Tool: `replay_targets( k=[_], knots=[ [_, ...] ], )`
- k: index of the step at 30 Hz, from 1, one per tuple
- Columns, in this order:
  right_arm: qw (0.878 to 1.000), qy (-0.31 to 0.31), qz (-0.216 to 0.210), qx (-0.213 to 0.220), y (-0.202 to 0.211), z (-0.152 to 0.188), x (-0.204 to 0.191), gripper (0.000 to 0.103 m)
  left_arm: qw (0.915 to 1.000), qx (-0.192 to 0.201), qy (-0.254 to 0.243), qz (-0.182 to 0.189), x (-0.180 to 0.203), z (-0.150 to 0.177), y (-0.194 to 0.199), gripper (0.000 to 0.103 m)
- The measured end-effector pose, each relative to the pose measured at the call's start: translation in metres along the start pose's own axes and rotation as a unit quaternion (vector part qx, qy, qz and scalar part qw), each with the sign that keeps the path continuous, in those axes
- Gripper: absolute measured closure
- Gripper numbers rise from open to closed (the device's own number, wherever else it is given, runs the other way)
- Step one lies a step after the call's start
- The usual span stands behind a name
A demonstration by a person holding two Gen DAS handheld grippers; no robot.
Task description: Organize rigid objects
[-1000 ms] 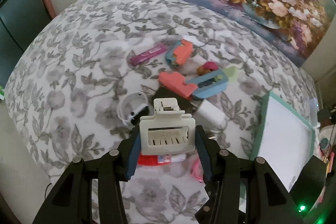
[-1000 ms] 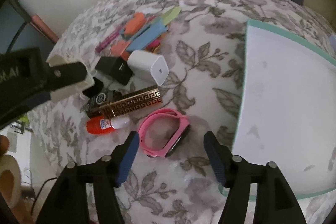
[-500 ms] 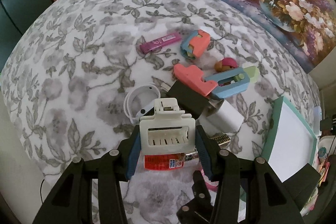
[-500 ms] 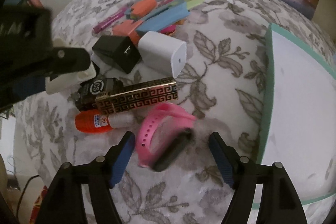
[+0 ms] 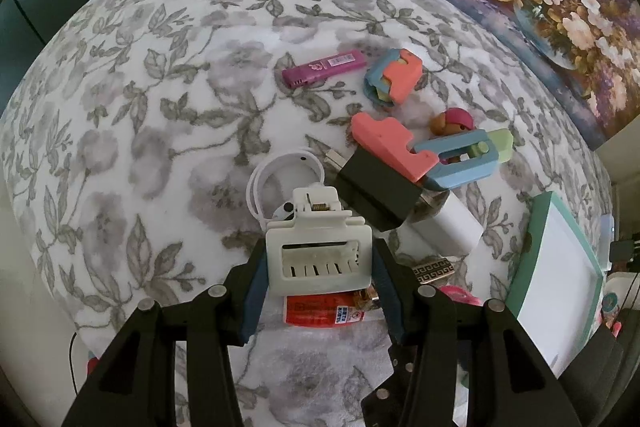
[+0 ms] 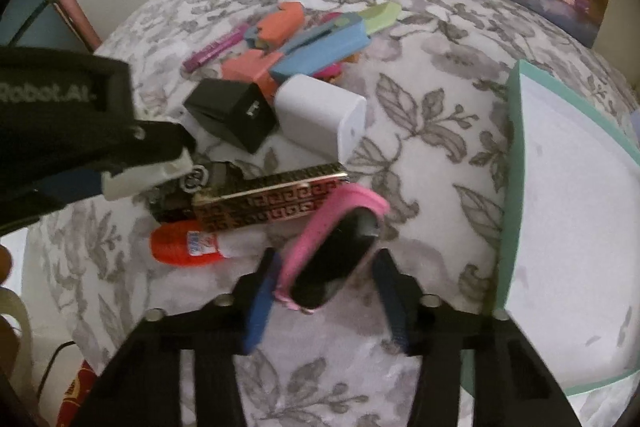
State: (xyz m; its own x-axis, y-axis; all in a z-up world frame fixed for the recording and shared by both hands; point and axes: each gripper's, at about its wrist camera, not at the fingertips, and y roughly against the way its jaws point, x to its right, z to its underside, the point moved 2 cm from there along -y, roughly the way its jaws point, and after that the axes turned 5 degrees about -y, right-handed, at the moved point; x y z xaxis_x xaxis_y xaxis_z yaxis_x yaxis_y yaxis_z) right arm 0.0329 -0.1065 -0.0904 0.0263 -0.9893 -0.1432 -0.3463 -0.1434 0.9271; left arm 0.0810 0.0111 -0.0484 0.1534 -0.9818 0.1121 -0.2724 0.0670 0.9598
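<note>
Left wrist view showed our left hand-held gripper (image 5: pixel 318 283) clamped on the cream hair clip (image 5: pixel 318 259), carried above the clutter for sorting. Our right hand-held gripper (image 6: pixel 324 291) was closing around the pink smartwatch (image 6: pixel 336 251), tilted between its fingers, probably bound for the teal tray (image 6: pixel 516 187) just beside it to the right.

My right gripper (image 6: pixel 324 291) blurs as its jaws close around the pink band (image 6: pixel 340 227), itself smeared. The cream hair clip (image 5: pixel 318 255) in my left gripper (image 5: pixel 318 291) hides most of the orange bottle (image 5: pixel 320 311). The green-rimmed tray (image 6: pixel 516 187) runs off the right wrist view's edge.
</note>
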Motion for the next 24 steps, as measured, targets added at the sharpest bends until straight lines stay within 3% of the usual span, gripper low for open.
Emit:
replay_targets(
  k=[3,10,12,19,24],
  knots=[
    [1.0,-0.001,-0.015,0.0,0.002,-0.002,-0.002,0.072,1.0,-0.001,0.003,0.002,-0.001,0.0,0.0,0.052],
    [0.999,-0.019,-0.034,-0.002,0.004,-0.005,0.008,0.078,1.0,0.004,0.005,0.005,0.0,0.0,0.004,0.052],
    [0.999,-0.028,-0.039,0.004,0.009,-0.008,0.018,0.084,0.9999,0.007,0.004,0.007,0.001,0.0,0.006,0.052],
    [0.995,-0.074,-0.064,0.019,0.027,-0.013,0.044,0.085,0.9997,0.02,-0.005,0.011,0.008,0.0,0.014,0.052],
    [0.99,-0.1,-0.082,0.058,0.054,-0.019,0.061,0.085,0.9989,0.038,-0.022,0.018,0.022,0.0,0.025,0.052]
  ],
)
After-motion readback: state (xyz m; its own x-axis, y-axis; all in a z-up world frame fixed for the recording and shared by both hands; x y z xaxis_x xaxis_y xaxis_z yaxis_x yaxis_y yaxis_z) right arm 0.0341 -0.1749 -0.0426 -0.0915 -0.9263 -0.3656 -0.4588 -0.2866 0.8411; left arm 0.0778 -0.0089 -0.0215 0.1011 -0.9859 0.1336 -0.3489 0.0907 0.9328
